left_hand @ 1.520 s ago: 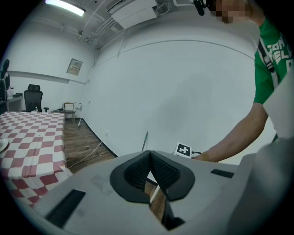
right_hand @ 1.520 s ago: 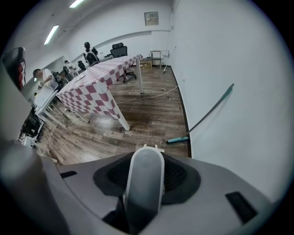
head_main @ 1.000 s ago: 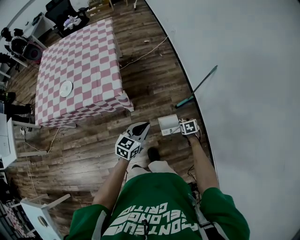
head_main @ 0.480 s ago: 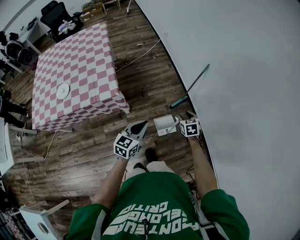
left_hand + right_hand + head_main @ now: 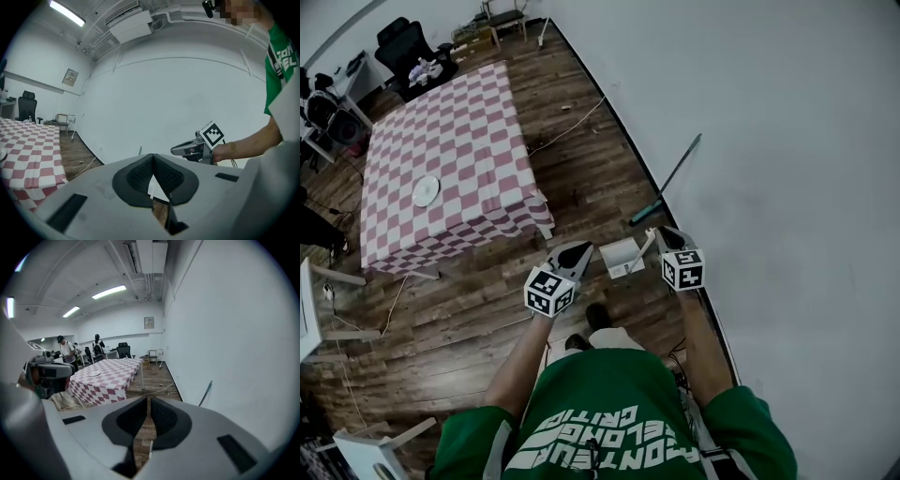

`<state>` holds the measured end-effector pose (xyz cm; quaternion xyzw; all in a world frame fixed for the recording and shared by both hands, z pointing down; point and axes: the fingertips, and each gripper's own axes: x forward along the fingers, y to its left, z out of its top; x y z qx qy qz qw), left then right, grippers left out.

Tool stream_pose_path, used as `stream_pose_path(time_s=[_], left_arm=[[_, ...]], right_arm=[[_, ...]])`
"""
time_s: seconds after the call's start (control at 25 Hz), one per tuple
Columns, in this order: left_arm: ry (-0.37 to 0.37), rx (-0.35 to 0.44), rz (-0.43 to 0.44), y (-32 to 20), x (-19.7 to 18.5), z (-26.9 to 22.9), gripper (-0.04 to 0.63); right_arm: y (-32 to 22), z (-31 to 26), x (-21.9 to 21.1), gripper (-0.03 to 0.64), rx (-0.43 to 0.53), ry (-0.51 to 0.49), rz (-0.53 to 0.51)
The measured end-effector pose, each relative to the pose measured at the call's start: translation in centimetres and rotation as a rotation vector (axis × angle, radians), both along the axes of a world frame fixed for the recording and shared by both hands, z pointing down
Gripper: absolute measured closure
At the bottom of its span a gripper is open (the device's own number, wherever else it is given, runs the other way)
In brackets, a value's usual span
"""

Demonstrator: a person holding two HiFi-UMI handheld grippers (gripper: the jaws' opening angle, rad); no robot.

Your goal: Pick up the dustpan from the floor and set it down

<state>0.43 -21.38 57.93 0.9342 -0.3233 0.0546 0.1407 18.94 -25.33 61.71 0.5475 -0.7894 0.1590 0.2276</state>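
The white dustpan point(image 5: 622, 256) hangs above the wood floor just ahead of the person's feet, its thin handle point(image 5: 646, 245) running up to my right gripper point(image 5: 659, 232). The right jaws have just been closing and stand almost together on the handle. In the right gripper view point(image 5: 148, 399) only a white sliver of the dustpan point(image 5: 149, 447) shows below the pads. My left gripper point(image 5: 577, 251) is to the left of the pan, apart from it. In the left gripper view point(image 5: 152, 157) its tips meet with nothing held.
A broom point(image 5: 666, 180) leans on the white wall point(image 5: 787, 187) just beyond the dustpan. A checkered table point(image 5: 441, 141) with a plate point(image 5: 426, 191) stands to the far left. A cable point(image 5: 572, 120) lies on the floor. Two people point(image 5: 65, 348) stand beyond the table.
Both grippers have risen, the right one more. The dustpan has come up off the floor with the right gripper and now hangs to its left.
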Motion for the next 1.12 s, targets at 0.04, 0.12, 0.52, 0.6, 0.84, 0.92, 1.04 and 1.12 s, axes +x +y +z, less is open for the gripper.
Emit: stream_pose_path(time_s=[0.04,0.12,0.52,0.6,0.84,0.92,1.04,1.12], left_arm=[[0.008,0.007,0.0,0.5,-0.4,-0.3,0.592],[0.026,0.016,-0.002,1.6,-1.3,-1.0,0.592],[0.072,0.031,0.005,7.1,-4.6,-2.4,0.592],[0.071,0.033,0.004,7.7,-5.0,-2.3,0.592],[0.07,0.027,-0.004,9.0,-5.1,-2.0,0.592],[0.072,0.03,-0.012,9.1,-4.8,-2.1,0.592],[0.08,0.03,-0.025,9.1,-3.9,-2.2,0.592],[0.087,0.03,-0.032,9.2,-3.1,-2.4,0.592]], right_arm=[[0.7,-0.8,-0.6,0.592,0.013,-0.006,-0.007],[2.3,-2.1,-2.0,0.604,0.036,-0.012,-0.024],[11.1,-5.6,-6.7,0.609,0.094,-0.049,-0.073],[12.3,-5.5,-6.9,0.609,0.092,-0.053,-0.075],[15.1,-5.0,-6.4,0.609,0.08,-0.059,-0.076],[15.6,-5.0,-5.7,0.609,0.079,-0.057,-0.075],[16.0,-4.9,-4.4,0.609,0.082,-0.051,-0.078],[16.2,-4.9,-3.5,0.609,0.085,-0.049,-0.079]])
